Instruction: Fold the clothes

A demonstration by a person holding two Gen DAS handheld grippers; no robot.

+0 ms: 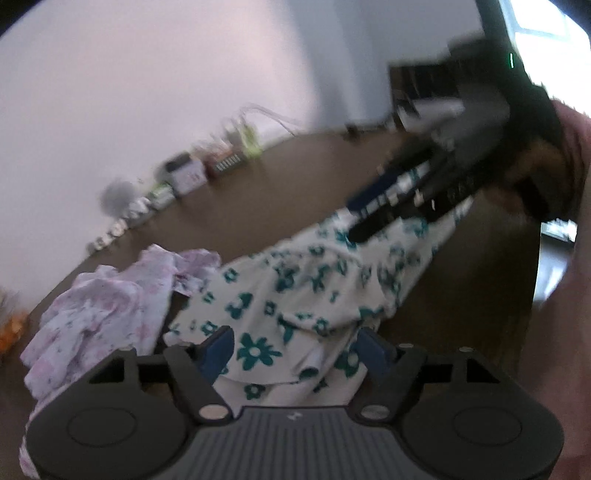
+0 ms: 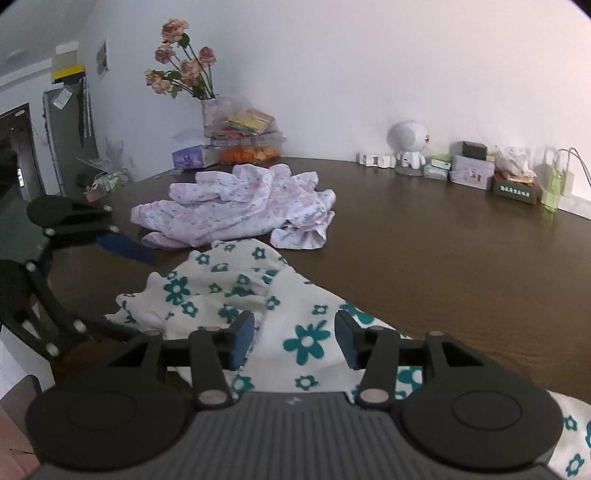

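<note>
Left wrist view: the left gripper [image 1: 293, 345], blue pads spread, sits over soft white cloth with teal flowers [image 1: 295, 295] on a brown table [image 1: 295, 177]. Right wrist view: the right gripper [image 2: 293, 339], pads apart, straddles the same rumpled cloth [image 2: 306, 343]; a pink floral garment [image 2: 240, 206] lies crumpled beyond.

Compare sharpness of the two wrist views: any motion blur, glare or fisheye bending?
Left wrist view: smeared throughout; the right gripper and wall-side clutter are streaked, and the window is blown out. Right wrist view: much sharper; the green-flowered garment and roses read clearly, with soft sheen on the table. Both bend straight edges and vignette corners.
</note>
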